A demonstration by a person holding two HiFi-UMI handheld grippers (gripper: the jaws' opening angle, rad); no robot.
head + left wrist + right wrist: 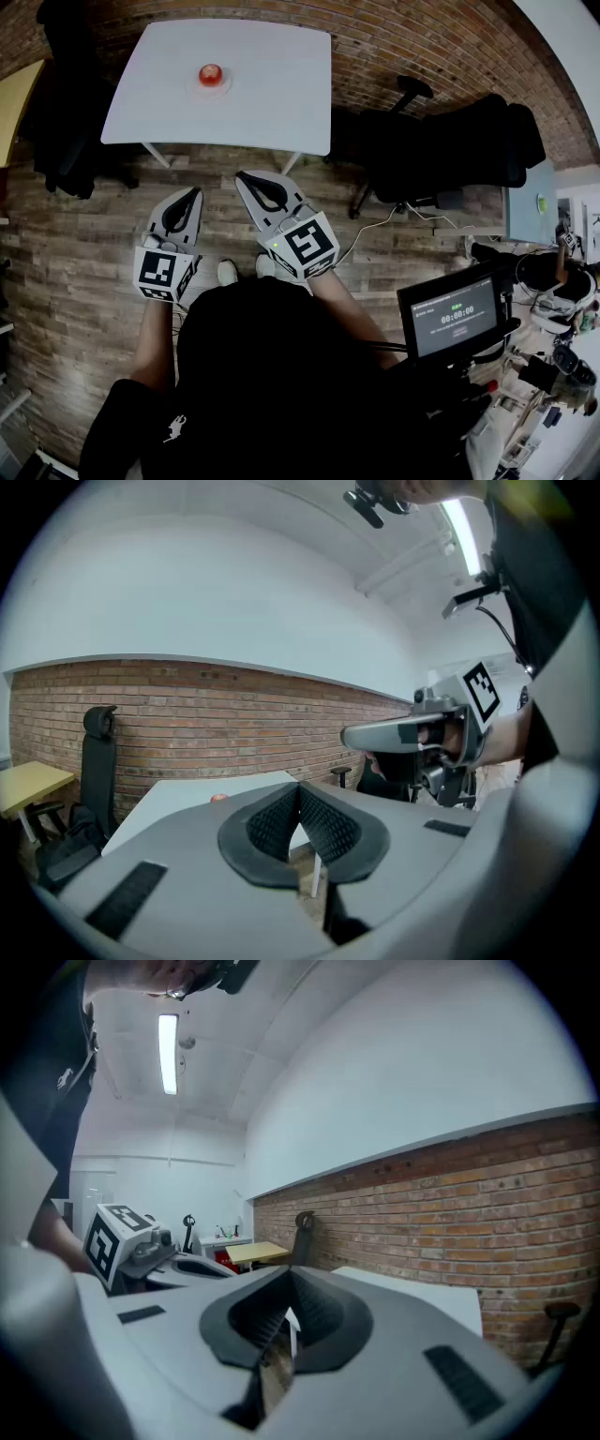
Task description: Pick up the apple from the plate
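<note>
Jaws were together and empty on your left gripper [194, 192] and right gripper [242, 176]; you needed to near the table [272, 84], then part one pair around the apple [210, 73].

The monitor [455, 317] shows a timer reading 00:00:00; its other print is illegible.
</note>
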